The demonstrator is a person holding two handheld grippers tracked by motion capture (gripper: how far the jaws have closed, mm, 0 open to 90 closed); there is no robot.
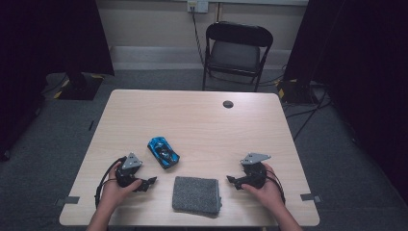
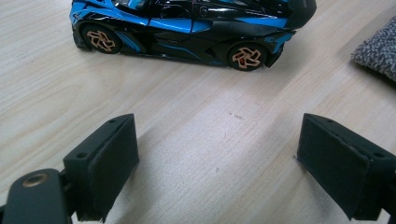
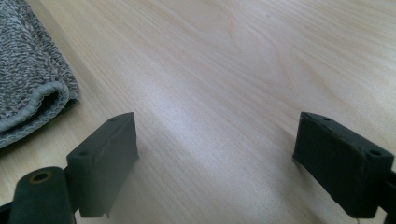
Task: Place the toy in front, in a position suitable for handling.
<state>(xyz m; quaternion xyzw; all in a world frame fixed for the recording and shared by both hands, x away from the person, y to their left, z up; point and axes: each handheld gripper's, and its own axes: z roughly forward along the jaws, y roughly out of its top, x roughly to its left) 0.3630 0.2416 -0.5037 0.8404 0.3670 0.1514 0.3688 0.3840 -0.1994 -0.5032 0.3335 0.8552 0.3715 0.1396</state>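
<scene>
- Left gripper is resting low on the surface, jaws gaping wide, gripping nothing.
- Car is sitting just beyond it, apart from the jaws.
- Cloth is lying between both grippers.
- Right gripper is hovering beside the cloth, jaws spread wide, holding nothing.
</scene>
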